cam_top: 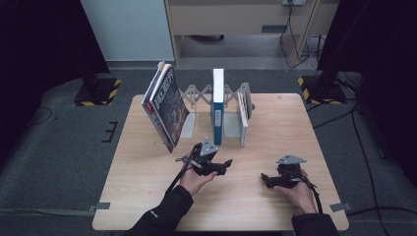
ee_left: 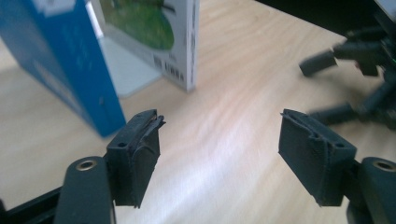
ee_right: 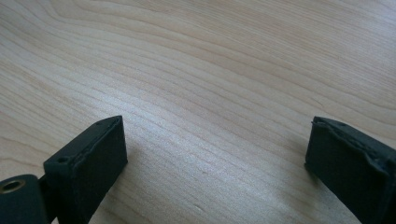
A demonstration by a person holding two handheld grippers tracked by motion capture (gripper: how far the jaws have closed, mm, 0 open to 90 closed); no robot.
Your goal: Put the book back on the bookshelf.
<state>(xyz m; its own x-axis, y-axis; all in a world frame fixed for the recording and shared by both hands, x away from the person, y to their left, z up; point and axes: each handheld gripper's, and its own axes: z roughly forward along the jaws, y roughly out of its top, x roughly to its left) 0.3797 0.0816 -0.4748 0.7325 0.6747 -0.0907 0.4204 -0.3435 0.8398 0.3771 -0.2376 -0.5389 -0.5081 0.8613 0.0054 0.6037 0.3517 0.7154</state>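
Both claws, left (cam_top: pixel 227 162) and right (cam_top: pixel 264 179), gape above table (cam_top: pixel 147 167).

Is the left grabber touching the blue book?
Apart. In the left gripper view the left gripper has open jaws with bare table between them, and the blue book stands beyond the pads.

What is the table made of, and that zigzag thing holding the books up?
The table looks like pale wood with a smooth matt finish; long grain lines run across its top, though it may be a printed layer. The zigzag book rack looks like grey painted metal: thin, flat, stiff strips crossing like scissors.
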